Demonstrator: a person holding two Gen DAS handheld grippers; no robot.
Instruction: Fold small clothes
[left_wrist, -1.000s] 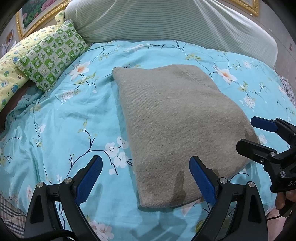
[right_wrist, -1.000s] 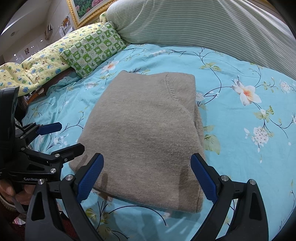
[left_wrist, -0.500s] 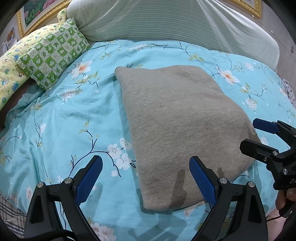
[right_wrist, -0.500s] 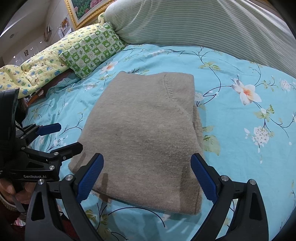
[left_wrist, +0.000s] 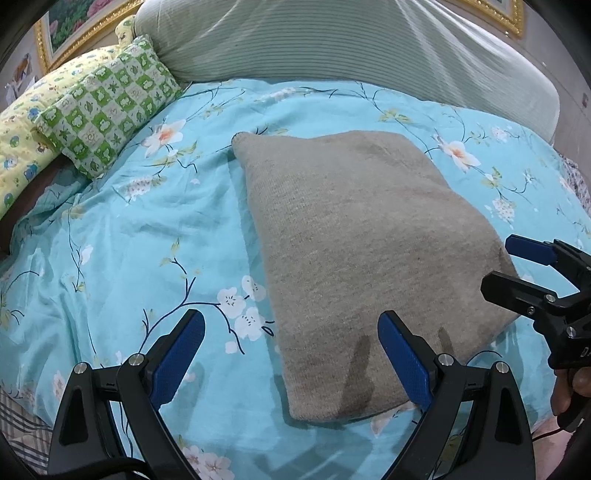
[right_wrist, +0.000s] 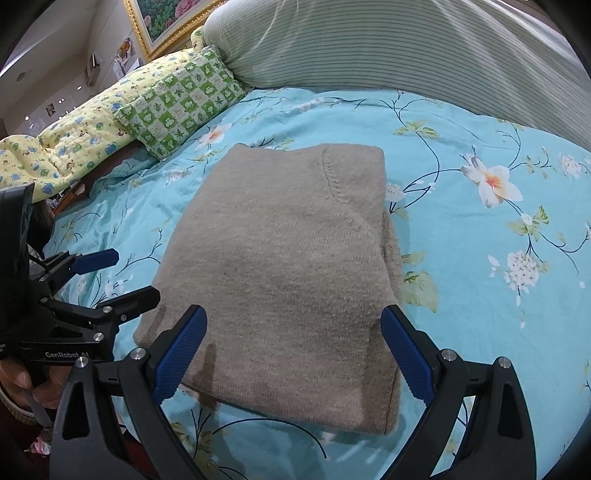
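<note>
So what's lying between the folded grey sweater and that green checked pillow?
Only bare flowered bedsheet. The left wrist view shows nothing resting between the grey sweater and the green checked pillow.

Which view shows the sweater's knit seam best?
Right wrist. The folded sweater shows its stitched seam near the far right corner. Left wrist shows the sweater as plain knit, no clear seam.

A: Where does the left wrist view sit?
B: Low over the bed (left_wrist: 110, 229), near its front edge, facing the striped bolster (left_wrist: 351, 44), with the folded knit (left_wrist: 354, 240) to its right.
A: And the right wrist view?
B: Equally close, further right, the knit (right_wrist: 288, 266) dead ahead. Both share the knit, the checked pillow (right_wrist: 181, 103) and each other's hand-held gripper (left_wrist: 517, 269) (right_wrist: 110, 277).
</note>
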